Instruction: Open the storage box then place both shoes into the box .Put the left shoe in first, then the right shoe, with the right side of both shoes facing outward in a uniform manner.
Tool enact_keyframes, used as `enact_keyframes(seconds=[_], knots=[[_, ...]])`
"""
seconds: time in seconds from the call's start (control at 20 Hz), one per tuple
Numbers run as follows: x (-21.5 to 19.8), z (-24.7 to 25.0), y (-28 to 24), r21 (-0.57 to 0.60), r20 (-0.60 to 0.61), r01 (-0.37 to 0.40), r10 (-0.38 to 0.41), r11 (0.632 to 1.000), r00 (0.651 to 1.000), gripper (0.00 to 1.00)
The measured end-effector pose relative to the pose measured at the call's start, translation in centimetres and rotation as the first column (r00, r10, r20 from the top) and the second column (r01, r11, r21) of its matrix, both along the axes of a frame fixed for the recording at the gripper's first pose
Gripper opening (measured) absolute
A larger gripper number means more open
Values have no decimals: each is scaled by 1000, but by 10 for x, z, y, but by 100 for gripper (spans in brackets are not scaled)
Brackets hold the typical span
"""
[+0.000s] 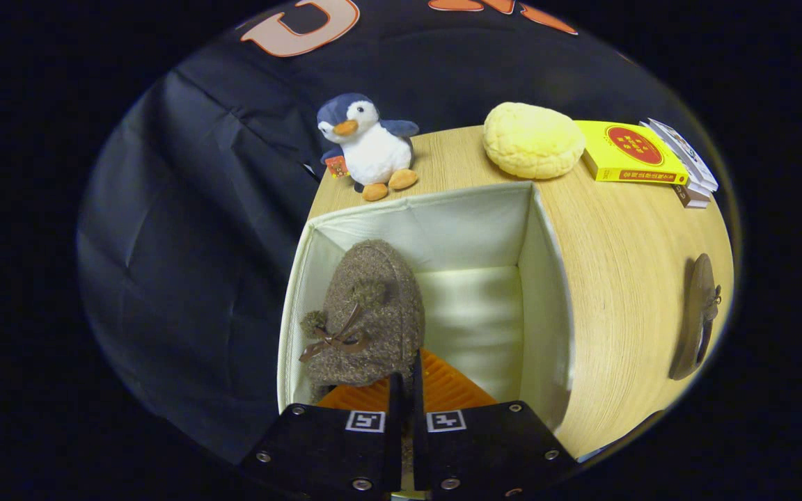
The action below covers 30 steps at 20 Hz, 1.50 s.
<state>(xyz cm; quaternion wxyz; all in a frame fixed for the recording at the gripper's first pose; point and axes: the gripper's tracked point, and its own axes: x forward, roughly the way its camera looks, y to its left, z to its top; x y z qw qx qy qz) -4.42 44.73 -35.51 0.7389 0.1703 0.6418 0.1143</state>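
Shoe in hand: brown fuzzy fabric slipper with a thin brown bow (366, 316), hanging inside the open box against its left wall, toe pointing away from the claw, bow uppermost. Its orange ribbed sole (443, 390) shows just ahead of the fingers.
Claw: the claw (405, 390) has its two fingers drawn almost together, with only a narrow slit between them, pinching the slipper at its heel edge. A grip at the heel probably lets the shoe go in toe-first and stay clear of the walls.
Box: open cream fabric storage box (547, 278) with pale lining, standing at the left edge of the table; its right half is bare, which leaves room for the second shoe.
Table: light wood-grain table (624, 278) carrying everything.
Second shoe: matching brown slipper (697, 316), lying on the table well to the right of the box, still to be fetched.
Task stage: judged as the first shoe being lowered in; whether it rests on the box floor cannot be told.
Far items: blue-and-white plush penguin with orange feet (370, 146) just beyond the box; round yellow bun-shaped cushion (533, 139) to its right; yellow book with a red disc (629, 153) beside stacked thin books (686, 167).
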Motion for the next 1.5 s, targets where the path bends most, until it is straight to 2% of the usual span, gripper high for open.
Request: enact_keyframes(seconds=[0.15,0.3,0.4,0.55,0.7,0.85,0.95,1.0,1.1,1.2,1.5], knots=[[-12,-1,14,75,-42,-33,37,997,998,18],[-12,15,10,136,-26,-46,50,990,998,36],[-5,35,3,185,15,-42,40,982,999,36],[8,62,-29,204,94,-43,24,978,995,40],[11,87,-64,210,173,-57,20,976,985,55],[7,103,-106,202,243,-68,18,977,970,66],[-5,99,-139,176,256,-66,19,982,966,75],[-10,97,-160,160,260,-63,19,985,965,84],[-14,88,-202,122,265,-38,5,992,964,93],[-17,82,-236,97,271,-5,-22,995,962,96],[-34,51,-325,6,249,85,-83,996,965,97]])
